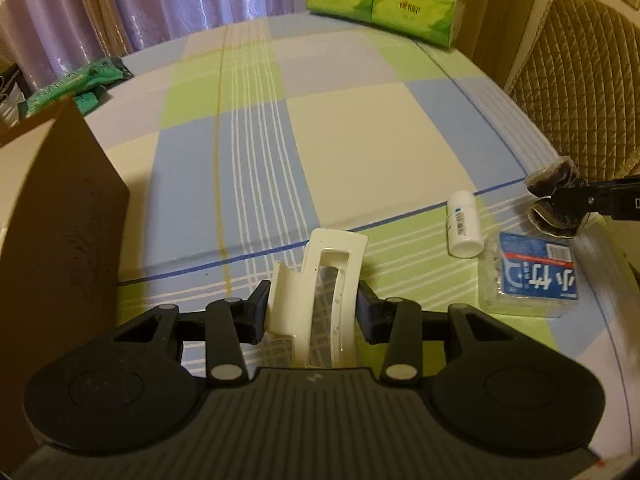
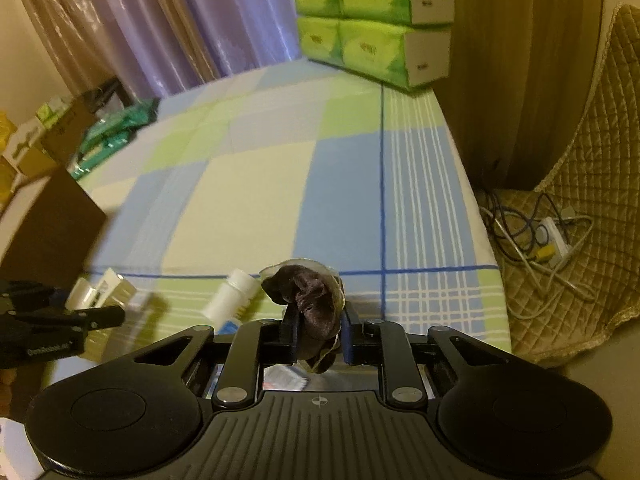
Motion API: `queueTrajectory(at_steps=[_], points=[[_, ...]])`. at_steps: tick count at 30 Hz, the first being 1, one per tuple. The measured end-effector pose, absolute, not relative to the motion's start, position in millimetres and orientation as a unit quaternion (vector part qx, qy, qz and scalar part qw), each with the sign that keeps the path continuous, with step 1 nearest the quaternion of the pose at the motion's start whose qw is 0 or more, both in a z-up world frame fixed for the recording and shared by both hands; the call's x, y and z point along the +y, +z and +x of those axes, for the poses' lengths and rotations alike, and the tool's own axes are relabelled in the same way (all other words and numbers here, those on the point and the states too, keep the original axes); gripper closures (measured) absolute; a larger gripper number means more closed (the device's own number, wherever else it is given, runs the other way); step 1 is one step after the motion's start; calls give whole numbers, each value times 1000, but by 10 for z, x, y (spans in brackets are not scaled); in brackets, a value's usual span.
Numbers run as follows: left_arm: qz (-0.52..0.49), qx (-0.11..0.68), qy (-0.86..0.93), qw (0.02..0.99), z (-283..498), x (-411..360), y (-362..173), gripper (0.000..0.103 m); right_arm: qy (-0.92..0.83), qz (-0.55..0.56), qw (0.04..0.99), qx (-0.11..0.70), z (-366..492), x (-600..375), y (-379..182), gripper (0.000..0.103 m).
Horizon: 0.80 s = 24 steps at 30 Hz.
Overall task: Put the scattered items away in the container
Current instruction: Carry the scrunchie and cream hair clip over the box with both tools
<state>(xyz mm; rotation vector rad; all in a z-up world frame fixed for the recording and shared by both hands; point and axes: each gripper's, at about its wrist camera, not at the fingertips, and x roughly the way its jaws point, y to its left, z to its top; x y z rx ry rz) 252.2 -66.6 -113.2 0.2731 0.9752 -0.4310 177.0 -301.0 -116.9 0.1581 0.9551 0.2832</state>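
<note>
Left wrist view: our left claw [image 1: 312,308] clamps white clip [image 1: 320,280]; right claw [image 2: 318,332] grips dark scrunchie [image 2: 310,300]. Bottle [image 1: 463,224], blue packet [image 1: 532,276] left on bed; cardboard box [image 1: 56,216] nearby.

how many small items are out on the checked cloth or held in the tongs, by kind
White hair claw clip, held in the left tongs: 1
Dark scrunchie in clear wrap, held in the right tongs: 1
White bottle, lying on the cloth: 1
Blue-labelled clear packet, on the cloth: 1
Total: 4
</note>
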Motion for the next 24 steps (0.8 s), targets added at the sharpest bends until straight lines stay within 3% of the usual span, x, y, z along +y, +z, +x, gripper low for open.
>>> queueTrajectory(at_steps=[24], points=[[80, 397, -180, 896, 1721, 34, -164, 65, 263, 76, 865, 420, 1155, -2288, -498, 86]])
